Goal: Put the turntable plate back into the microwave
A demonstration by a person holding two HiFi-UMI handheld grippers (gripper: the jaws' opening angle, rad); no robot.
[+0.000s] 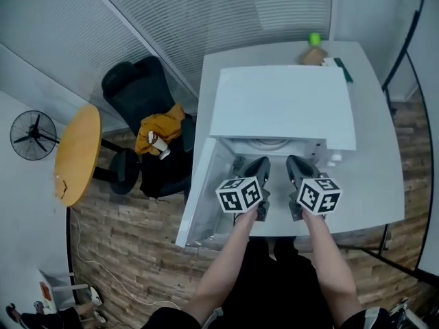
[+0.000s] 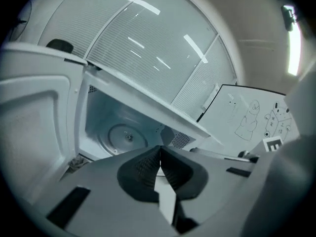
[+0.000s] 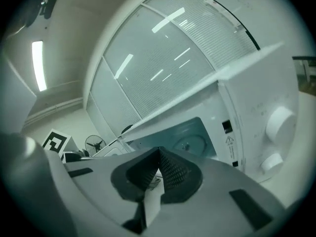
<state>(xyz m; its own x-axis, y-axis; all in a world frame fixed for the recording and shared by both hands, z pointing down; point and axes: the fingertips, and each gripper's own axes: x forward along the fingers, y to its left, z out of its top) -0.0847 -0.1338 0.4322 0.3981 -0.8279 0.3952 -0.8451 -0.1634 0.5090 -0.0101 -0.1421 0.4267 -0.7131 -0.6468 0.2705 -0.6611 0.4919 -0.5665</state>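
One turntable plate lies flat on the cavity floor of the one microwave, ahead of and below two grippers. The left gripper and right gripper hover at its open front, both clenched on nothing. The microwave sits toward the table's left edge.

No wording can be read anywhere

The microwave front carries a warning-triangle sticker whose print is too small to read. The left cube and right cube show black-and-white square markers. The whiteboard bears only doodles.
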